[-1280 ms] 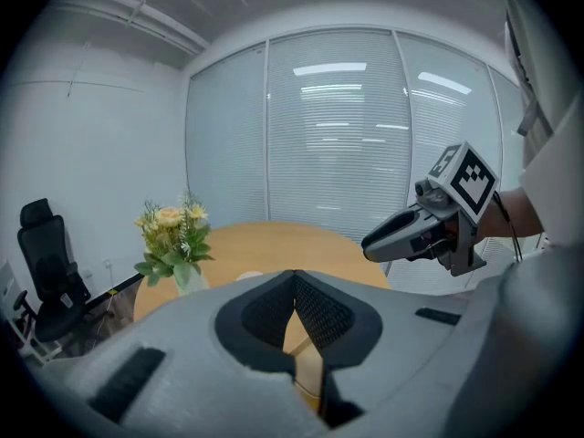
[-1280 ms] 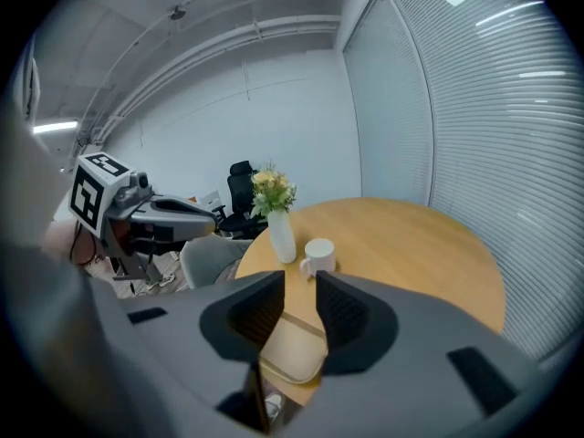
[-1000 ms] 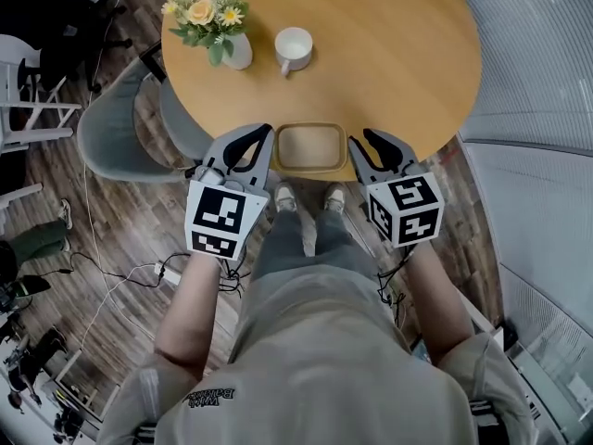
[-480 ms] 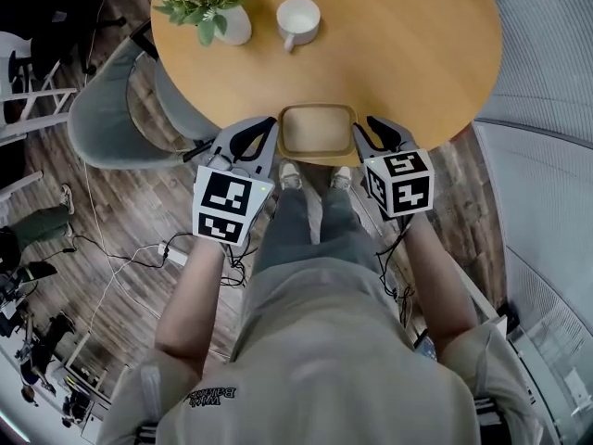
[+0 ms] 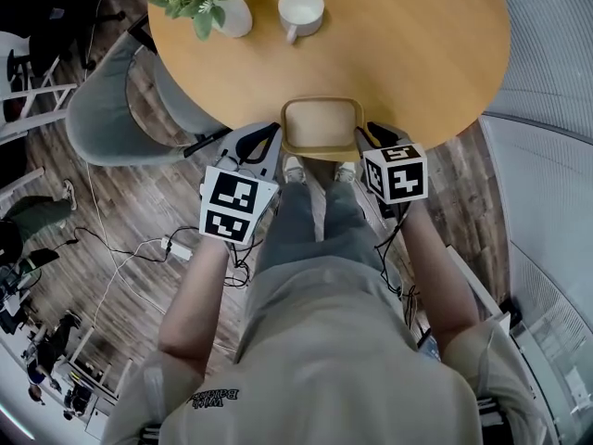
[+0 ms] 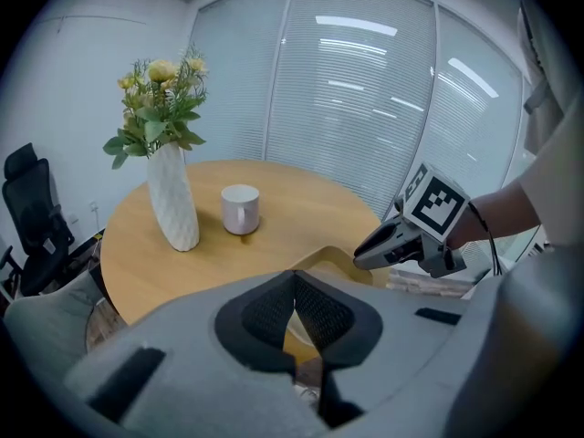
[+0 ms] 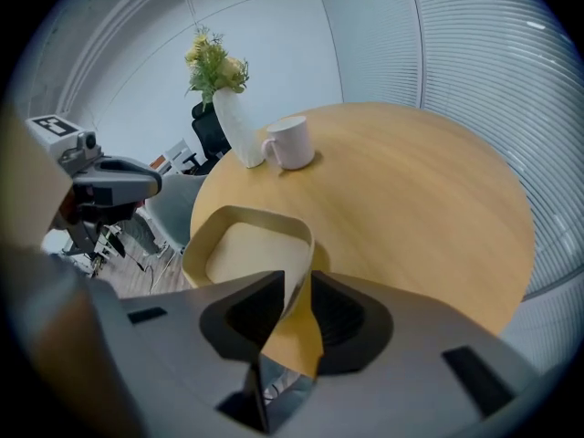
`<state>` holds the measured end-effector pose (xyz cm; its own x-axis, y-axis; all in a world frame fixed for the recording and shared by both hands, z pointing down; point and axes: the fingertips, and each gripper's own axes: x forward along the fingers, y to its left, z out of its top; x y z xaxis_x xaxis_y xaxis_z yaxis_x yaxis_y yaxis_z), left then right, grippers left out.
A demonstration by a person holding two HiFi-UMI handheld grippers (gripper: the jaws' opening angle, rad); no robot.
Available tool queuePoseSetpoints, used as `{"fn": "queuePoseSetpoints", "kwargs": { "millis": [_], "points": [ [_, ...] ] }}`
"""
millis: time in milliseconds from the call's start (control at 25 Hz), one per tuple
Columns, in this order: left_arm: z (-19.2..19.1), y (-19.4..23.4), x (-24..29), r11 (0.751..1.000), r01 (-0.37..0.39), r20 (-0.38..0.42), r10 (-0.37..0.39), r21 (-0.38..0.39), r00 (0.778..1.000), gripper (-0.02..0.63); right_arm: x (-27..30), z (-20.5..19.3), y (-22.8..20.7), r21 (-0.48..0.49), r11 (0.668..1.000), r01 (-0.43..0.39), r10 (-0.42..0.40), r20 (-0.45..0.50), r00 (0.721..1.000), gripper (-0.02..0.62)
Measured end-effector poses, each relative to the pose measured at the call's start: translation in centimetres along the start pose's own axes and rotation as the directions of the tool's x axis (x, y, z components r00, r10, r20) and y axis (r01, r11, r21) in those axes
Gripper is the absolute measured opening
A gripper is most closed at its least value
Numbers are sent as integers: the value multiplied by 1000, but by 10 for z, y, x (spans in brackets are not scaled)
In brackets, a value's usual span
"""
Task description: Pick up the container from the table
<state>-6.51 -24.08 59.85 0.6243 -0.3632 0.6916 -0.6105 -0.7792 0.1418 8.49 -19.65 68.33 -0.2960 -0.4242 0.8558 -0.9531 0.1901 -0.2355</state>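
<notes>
A shallow tan container [image 5: 321, 130] sits at the near edge of the round wooden table [image 5: 417, 54]. My right gripper [image 5: 375, 134] is at its right side. In the right gripper view the container's thin rim [image 7: 274, 222] runs between the two pads, and the gripper [image 7: 294, 286] is shut on it. My left gripper [image 5: 264, 137] is just off the container's left side. In the left gripper view its fingertips [image 6: 294, 279] meet, and the container [image 6: 342, 258] lies beyond them to the right. From the right gripper view, the left gripper [image 7: 114, 185] stands apart from the container.
A white mug [image 5: 301, 9] and a white vase of flowers [image 5: 232, 15] stand at the table's far left. A grey chair [image 5: 102, 119] is pushed in at the left. Cables lie on the wood floor [image 5: 139, 248]. Window blinds [image 6: 365, 89] are behind the table.
Both grippers have moved forward to the container's two sides. The right one now has the container's rim between its pads. The head view has shifted, so the table sits higher in frame.
</notes>
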Motion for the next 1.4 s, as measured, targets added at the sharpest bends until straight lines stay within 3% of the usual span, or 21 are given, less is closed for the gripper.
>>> {"fn": "queuePoseSetpoints", "kwargs": {
  "millis": [200,600,840,1040,1400],
  "points": [
    [-8,-7,1,1000,2,-8,-2,-17,1000,21,12,-9,-3,73,997,-10,11,-15,1000,91],
    [-22,-12,-13,999,-14,-20,13,-43,1000,21,8,1,-4,153,988,-10,-1,74,997,38],
    [1,-7,-31,999,-42,39,42,-21,998,21,-12,26,4,98,995,-19,3,156,988,37],
    [43,-6,-56,998,-63,128,59,27,990,21,-43,53,3,-20,999,46,-40,245,969,37],
    [119,-13,-103,994,-97,309,76,55,948,21,-127,120,-6,-105,983,148,-89,436,896,37]
  ]
}}
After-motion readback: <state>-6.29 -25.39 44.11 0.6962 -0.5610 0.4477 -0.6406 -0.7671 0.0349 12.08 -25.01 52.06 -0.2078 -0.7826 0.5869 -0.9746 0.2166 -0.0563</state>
